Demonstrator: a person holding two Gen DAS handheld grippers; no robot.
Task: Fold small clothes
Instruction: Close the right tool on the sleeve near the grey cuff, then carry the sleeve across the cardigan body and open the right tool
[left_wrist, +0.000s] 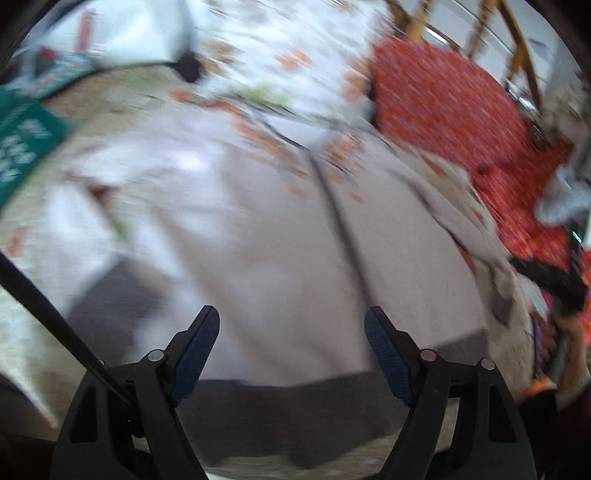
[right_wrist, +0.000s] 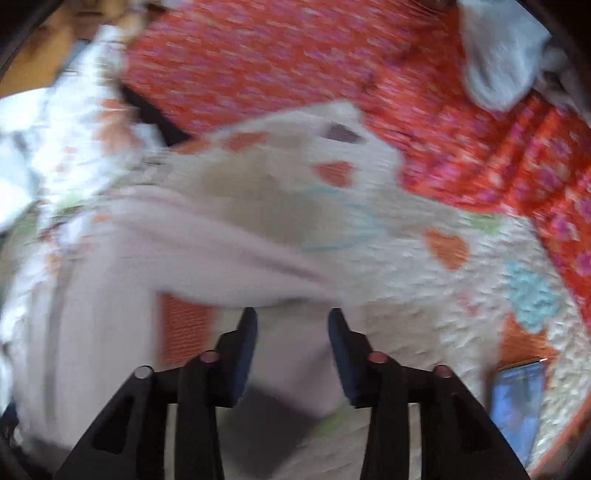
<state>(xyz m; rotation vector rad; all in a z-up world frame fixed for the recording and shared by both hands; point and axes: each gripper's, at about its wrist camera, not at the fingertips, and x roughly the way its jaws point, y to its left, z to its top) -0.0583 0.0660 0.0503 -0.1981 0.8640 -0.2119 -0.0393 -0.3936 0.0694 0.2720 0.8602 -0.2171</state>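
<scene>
Garment: a pale pinkish-grey piece of clothing (left_wrist: 266, 236) lies spread on a patterned quilt (right_wrist: 461, 332), with a dark line, perhaps a seam or zip, running down its middle; both views are smeared by motion, so finer detail is lost.
Garment in the right view: the same pale cloth (right_wrist: 122, 280) fills the lower left, and a fold of it reaches across to just ahead of the right gripper's fingers.
Left gripper (left_wrist: 291, 325): jaws wide apart, nothing between them, held over the near hem of the garment.
Right gripper (right_wrist: 292, 314): jaws partly apart; pale cloth shows in the gap, but whether the pads touch it I cannot tell.
Handling: it looks light, thin and limp, so it will likely sag and drag rather than hold a shape; not fragile, and it should not slip much against the ribbed blue pads (left_wrist: 388, 354).
Where to grip: best at an edge or corner, such as the near hem, taking one layer only; a pinch in the middle would probably bunch it.
Surroundings: a red flowered cover (right_wrist: 295, 62) lies beyond the quilt, a green box (left_wrist: 22, 147) sits at the far left, and a dark flat phone-like object (right_wrist: 517, 402) rests on the quilt to the right, well clear of the garment.
</scene>
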